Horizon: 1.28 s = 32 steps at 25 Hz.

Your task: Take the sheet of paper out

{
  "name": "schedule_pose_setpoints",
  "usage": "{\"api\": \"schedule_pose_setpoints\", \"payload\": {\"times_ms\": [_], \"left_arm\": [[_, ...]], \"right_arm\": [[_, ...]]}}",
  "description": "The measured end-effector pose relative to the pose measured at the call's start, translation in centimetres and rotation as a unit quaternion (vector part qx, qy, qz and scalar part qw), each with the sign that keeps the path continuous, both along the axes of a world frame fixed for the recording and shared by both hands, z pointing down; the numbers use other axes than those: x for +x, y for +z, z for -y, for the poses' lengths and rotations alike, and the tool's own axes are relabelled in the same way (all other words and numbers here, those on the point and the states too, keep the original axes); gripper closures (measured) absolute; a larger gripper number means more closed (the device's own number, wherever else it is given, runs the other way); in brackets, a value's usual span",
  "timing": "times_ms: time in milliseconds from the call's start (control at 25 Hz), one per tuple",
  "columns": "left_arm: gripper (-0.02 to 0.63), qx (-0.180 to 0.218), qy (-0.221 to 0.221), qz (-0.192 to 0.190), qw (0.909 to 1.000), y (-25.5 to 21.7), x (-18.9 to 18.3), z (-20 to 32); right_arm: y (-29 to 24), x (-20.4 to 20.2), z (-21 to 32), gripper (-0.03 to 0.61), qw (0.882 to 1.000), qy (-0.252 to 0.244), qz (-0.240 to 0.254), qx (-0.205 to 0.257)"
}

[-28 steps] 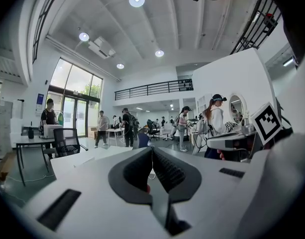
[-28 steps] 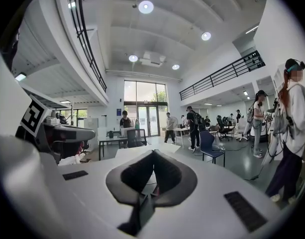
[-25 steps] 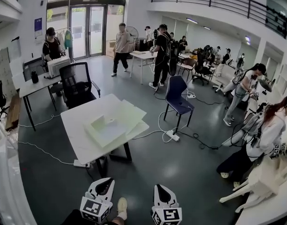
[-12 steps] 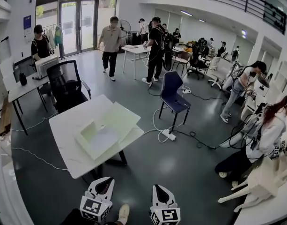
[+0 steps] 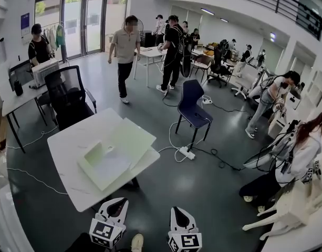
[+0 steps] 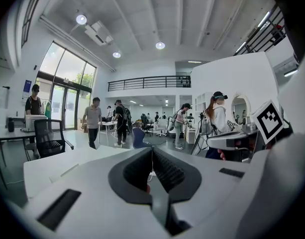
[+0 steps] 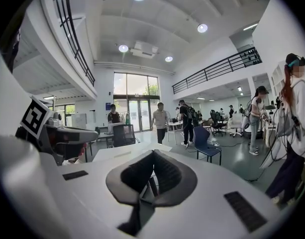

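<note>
Plainly, the left tongs point(image 6: 152, 151) and right tongs point(image 7: 153, 154) are pressed together, empty.

Two grippers point(image 5: 117, 208) point(image 5: 182, 215), one near white table point(image 5: 71, 159), one open box point(image 5: 118, 148), one blue chair point(image 5: 193, 102).

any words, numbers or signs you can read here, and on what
No text here can be read.
On the blue wall sign beside the glass doors: print too small to read.
On the marker cubes of the left gripper and right gripper: black-and-white square patterns only, no letters.
</note>
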<state>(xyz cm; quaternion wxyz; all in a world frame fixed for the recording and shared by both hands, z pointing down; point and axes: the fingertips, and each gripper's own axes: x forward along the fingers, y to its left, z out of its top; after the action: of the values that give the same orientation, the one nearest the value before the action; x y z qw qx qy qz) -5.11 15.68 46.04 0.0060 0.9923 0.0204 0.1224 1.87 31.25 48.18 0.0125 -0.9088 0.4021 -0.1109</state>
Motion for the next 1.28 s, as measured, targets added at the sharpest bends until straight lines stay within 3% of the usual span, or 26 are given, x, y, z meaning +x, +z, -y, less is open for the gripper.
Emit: {"api": "schedule_pose_setpoints", "payload": {"times_ms": [680, 1120, 1280], "left_arm": [[0.589, -0.013, -0.055, -0.006, 0.9984, 0.3, 4.6, 12.6], [0.589, -0.016, -0.147, -0.015, 0.9889, 0.2, 3.7, 20.4], [0.589, -0.015, -0.173, -0.016, 0.9847, 0.3, 5.4, 22.6]], "right_arm": [[-0.4, 6.3, 12.7, 0.561, 0.999, -0.049, -0.006, -0.017], [-0.6, 8.2, 22.8, 0.561, 0.989, -0.147, -0.016, -0.021], [-0.4, 10.4, 26.1, 0.561, 0.982, -0.183, -0.016, -0.04]]}}
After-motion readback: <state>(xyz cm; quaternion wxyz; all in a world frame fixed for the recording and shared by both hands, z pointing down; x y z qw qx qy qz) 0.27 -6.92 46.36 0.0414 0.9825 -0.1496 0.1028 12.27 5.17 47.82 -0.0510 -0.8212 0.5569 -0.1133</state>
